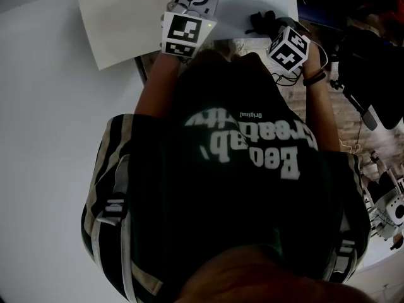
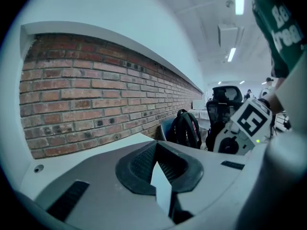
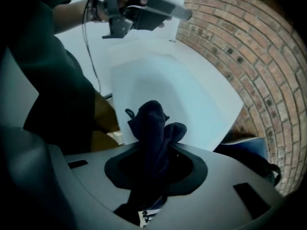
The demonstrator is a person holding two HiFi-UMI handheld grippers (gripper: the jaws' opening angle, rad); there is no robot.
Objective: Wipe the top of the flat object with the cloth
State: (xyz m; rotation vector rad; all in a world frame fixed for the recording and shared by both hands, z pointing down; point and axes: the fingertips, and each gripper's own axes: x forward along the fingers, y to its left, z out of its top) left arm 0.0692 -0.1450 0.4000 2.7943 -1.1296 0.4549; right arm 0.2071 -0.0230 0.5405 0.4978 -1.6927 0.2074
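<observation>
Brickwork (image 2: 96,90) is running along one side of the room, with a dark backpack (image 2: 186,128) sitting beside it. A person in a dark green shirt (image 1: 240,188) is holding both claws out in front, over a white sheet (image 3: 182,95) that is spreading across the pale tabletop (image 1: 44,118).

The left claw (image 2: 158,174) is clenching a thin white sliver between its jaws, which looks like the sheet's edge. From the right gripper view it is sitting at the far end of the sheet, its marker cube pointing back at the person.

The right claw (image 3: 153,152) is grasping the dark cloth (image 3: 152,123). The cloth is bunching up in a lump beyond the jaws, and a white label is showing on the part trailing behind them. The lump is hanging over the near part of the sheet; whether it is touching the sheet cannot be told.
</observation>
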